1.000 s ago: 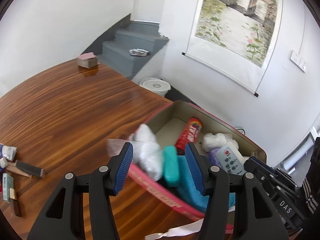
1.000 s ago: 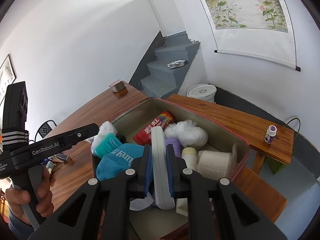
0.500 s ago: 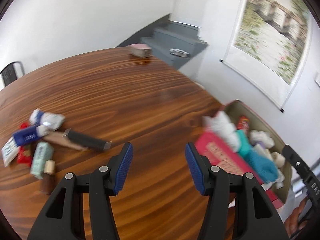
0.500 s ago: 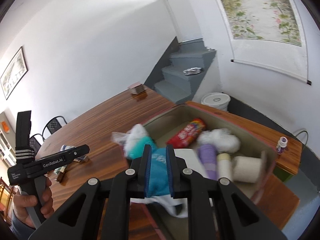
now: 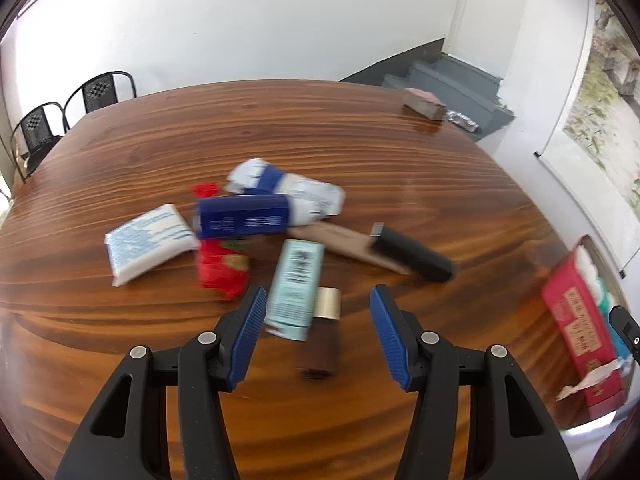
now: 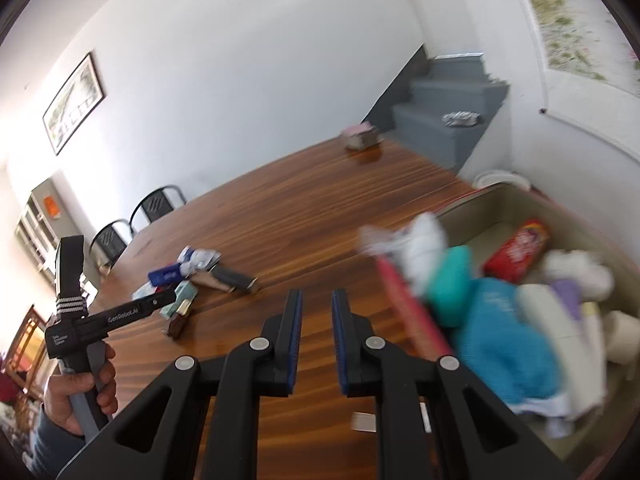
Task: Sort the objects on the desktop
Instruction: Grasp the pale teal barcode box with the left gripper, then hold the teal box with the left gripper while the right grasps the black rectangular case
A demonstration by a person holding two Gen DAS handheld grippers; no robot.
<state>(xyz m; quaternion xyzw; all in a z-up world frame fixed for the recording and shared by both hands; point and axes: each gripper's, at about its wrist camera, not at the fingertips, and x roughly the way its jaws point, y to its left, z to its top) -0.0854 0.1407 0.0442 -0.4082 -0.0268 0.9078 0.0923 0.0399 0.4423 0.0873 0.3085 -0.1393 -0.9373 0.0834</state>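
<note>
While the left gripper (image 5: pixel 318 310) is hovering over the wooden table (image 5: pixel 360 152) with its blue pads spread wide and nothing between them, the pile of unsorted objects is lying directly ahead of it. Nearest is the pale teal box (image 5: pixel 295 286), its near end sitting just inside the gap, beside the left-hand pad (image 5: pixel 250 326); its long axis is running roughly along the fingers, tilting slightly to the right as it recedes. Just to its right, the gold-capped brown tube (image 5: pixel 323 330) is lying parallel, cap end pointing away. Farther off, the blue box (image 5: pixel 242 221), the red packet (image 5: pixel 222 268), the tissue pack (image 5: pixel 149 242) and the black-handled tool (image 5: pixel 412 254) are lying crosswise or diagonally, partly blurred.

The right gripper (image 6: pixel 316 330) is standing with a narrow gap between its jaws, holding nothing, beside the red storage box (image 6: pixel 412 320), which is already holding a turquoise cloth (image 6: pixel 504 344) and a red can (image 6: pixel 518 249). In the right wrist view the pile is lying well apart to the left, so the left gripper is judged the nearer. A grasp across the teal box's short width is appearing to need only a small shift rightward and a descent.
</note>
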